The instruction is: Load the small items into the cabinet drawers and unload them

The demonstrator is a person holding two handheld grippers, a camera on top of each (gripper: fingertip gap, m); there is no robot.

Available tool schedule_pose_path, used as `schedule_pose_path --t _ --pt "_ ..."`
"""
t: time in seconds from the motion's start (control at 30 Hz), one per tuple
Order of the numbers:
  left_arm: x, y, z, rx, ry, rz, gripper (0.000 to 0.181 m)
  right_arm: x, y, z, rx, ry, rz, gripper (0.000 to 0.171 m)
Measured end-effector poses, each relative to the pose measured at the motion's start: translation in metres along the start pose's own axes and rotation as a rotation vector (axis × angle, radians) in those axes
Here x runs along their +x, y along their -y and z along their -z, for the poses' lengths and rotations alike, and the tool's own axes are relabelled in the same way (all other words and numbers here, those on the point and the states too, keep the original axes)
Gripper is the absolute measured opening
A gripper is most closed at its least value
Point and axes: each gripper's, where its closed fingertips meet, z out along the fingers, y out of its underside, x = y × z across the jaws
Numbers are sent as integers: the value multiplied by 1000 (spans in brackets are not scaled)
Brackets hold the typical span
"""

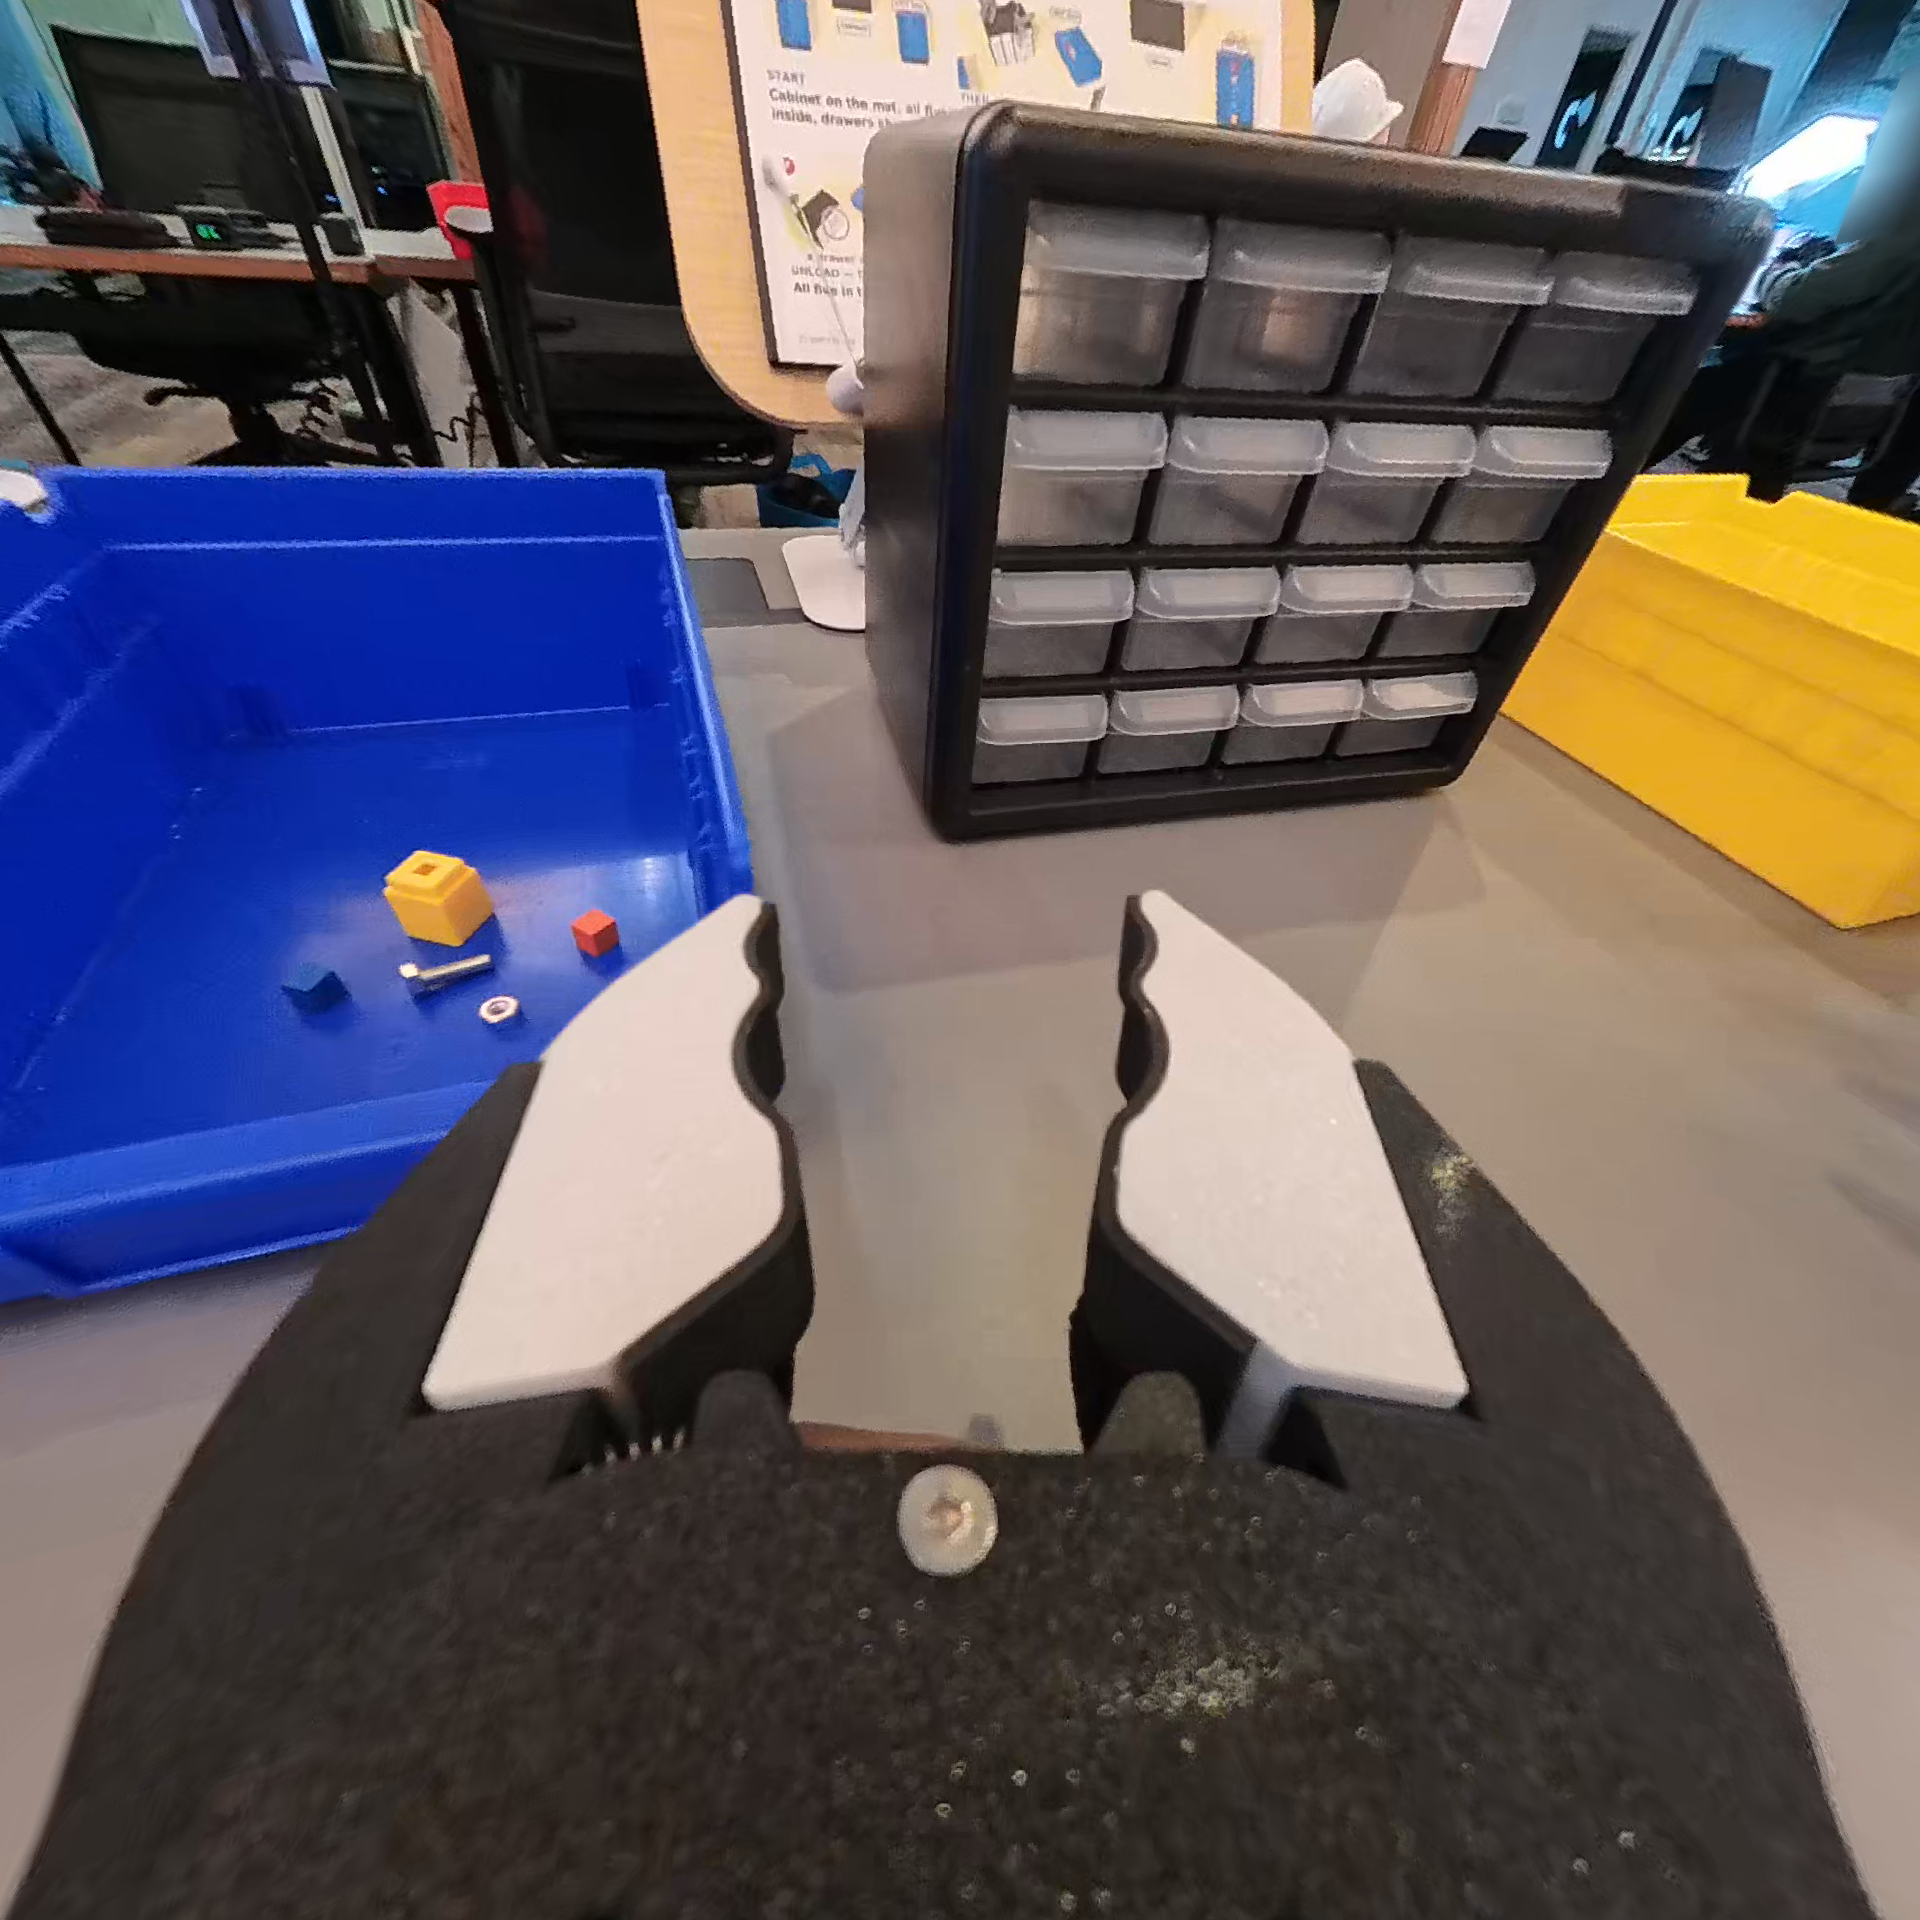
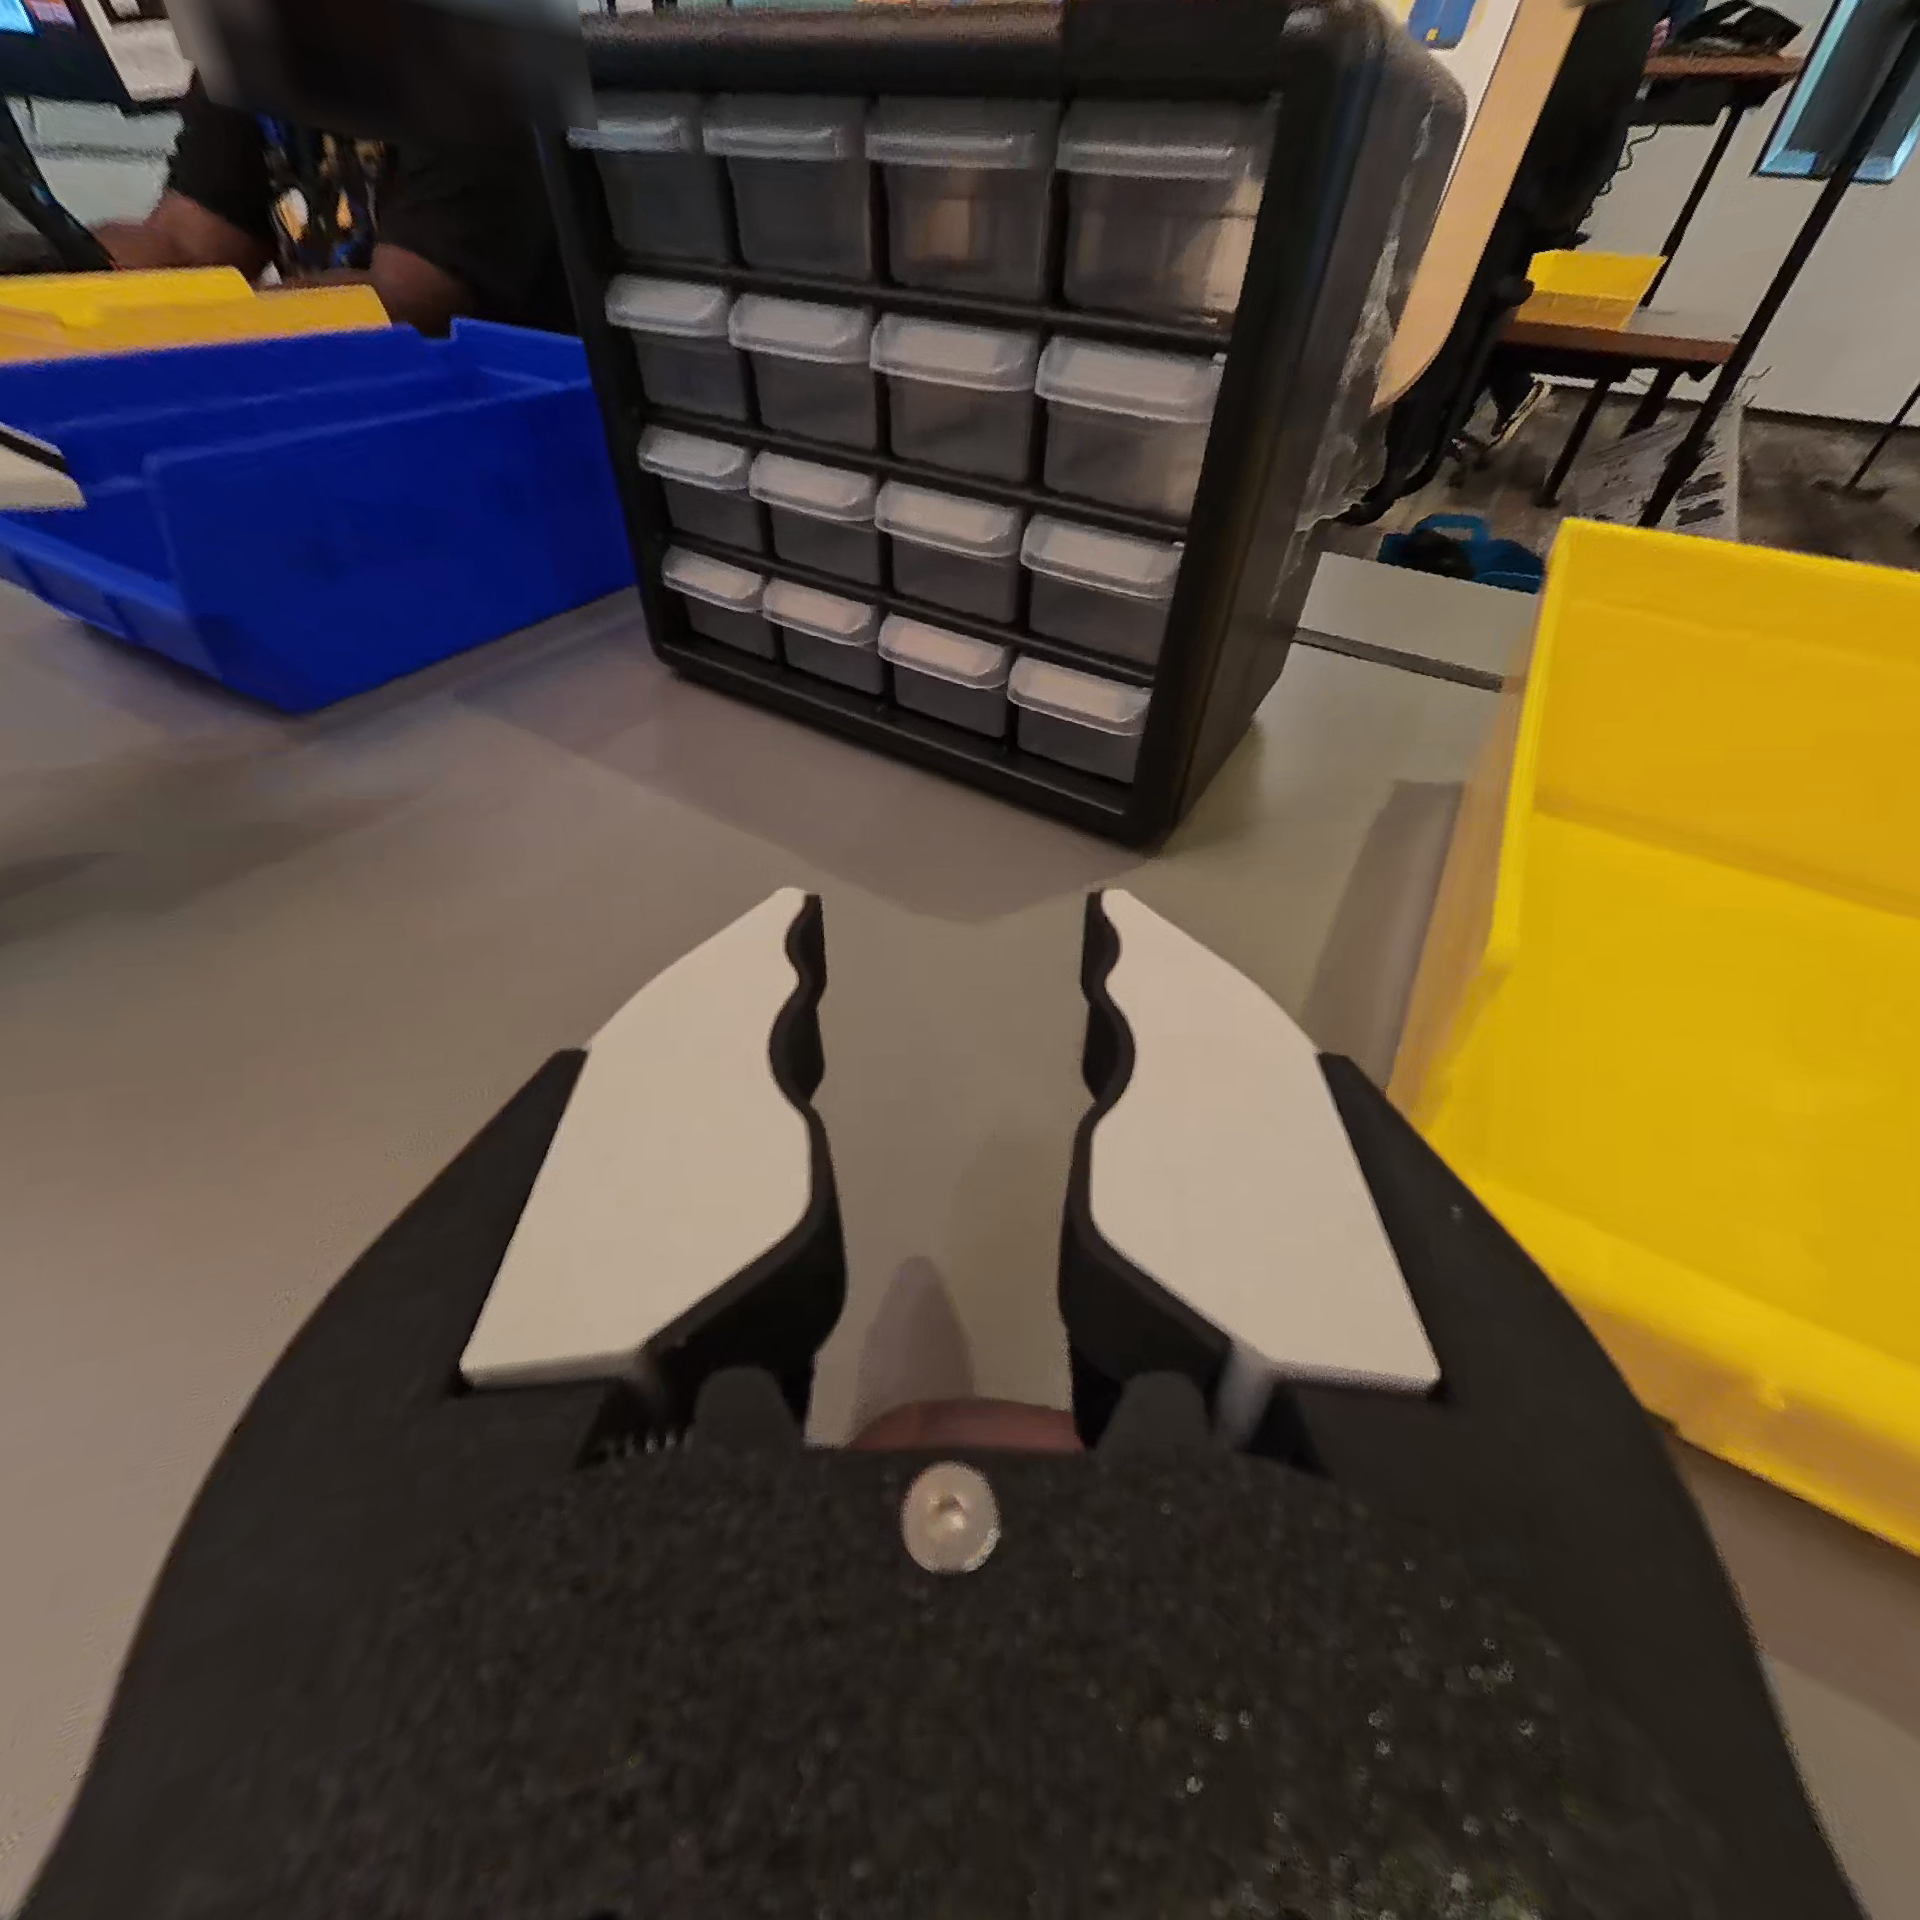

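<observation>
Left wrist view shows the left hand-held gripper (image 1: 945, 914) released, its jaws spread with only bare grey surface (image 1: 1039, 935) between them, holding nothing. The small items lie together on the floor of the blue bin (image 1: 312, 644) at the left: a yellow block (image 1: 436, 896), a red cube (image 1: 595, 930), a blue cube (image 1: 314, 985), a metal bolt (image 1: 447, 972) and a metal nut (image 1: 499, 1009). The black cabinet (image 1: 1288, 156) stands upright on the surface between the blue bin and the yellow bin (image 1: 1756, 707), well apart from both hand-held grippers. All sixteen clear drawers (image 1: 1236, 478) sit flush in their slots; none is pulled out. One top-row drawer shows a dim shape behind its front, but whether it is an item or a reflection cannot be told. Right wrist view shows the right hand-held gripper (image 2: 951, 914) likewise released and empty, pointed at the cabinet front, with the yellow bin just to its right; the part of that bin's interior in view holds nothing. Judged from this layout, the loading phase has not begun: no item is grasped, no drawer is open. Remaining work appears to be opening drawers, transferring each item from the blue bin, closing them, then unloading.
</observation>
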Motion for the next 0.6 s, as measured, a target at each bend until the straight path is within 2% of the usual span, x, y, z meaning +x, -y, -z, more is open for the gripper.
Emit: schedule_pose_path --t 0.27,0.6 --pt "4 -14 -5 -61 -3 -21 60 3 1 -10 -2 -12 29 45" --pt "5 -13 0 -62 0 -16 60 -14 2 -8 3 34 56 44"
